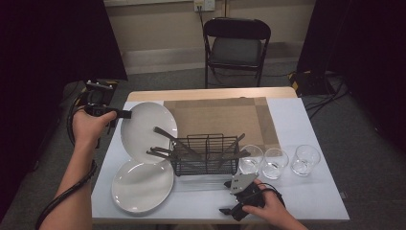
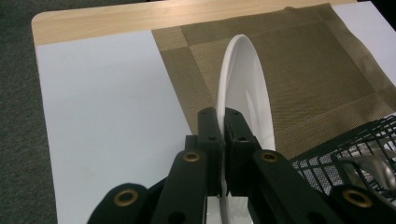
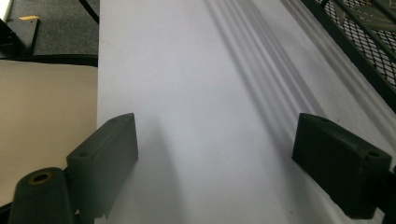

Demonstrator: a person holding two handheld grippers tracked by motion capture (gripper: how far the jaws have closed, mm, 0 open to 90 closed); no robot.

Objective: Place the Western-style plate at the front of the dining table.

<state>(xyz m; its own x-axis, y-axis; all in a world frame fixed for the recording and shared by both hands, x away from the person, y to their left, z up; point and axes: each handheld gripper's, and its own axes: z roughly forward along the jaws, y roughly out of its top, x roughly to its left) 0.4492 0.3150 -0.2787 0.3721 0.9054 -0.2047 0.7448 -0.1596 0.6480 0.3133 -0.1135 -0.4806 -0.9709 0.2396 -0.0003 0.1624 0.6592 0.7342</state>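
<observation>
At the left of the high view, the left tongs (image 1: pixel 125 114) are clamped on the rim of a white plate (image 1: pixel 148 129), which is tilted and held over the table (image 1: pixel 297 191) beside the wire rack (image 1: pixel 206 155). At bottom centre, the right tongs (image 3: pixel 215 154) rest wide apart, holding nothing.

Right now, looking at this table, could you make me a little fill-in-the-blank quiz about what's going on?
1. The left hand-held gripper is shut on the rim of a white ____.
2. The right hand-held gripper rests near the table's front edge with its jaws ____.
3. To the right of the black wire basket stand ____ clear glasses.
4. A second plate lies flat on the white sheet, in front of the ____ plate.

Missing words: plate; open; three; held
</observation>
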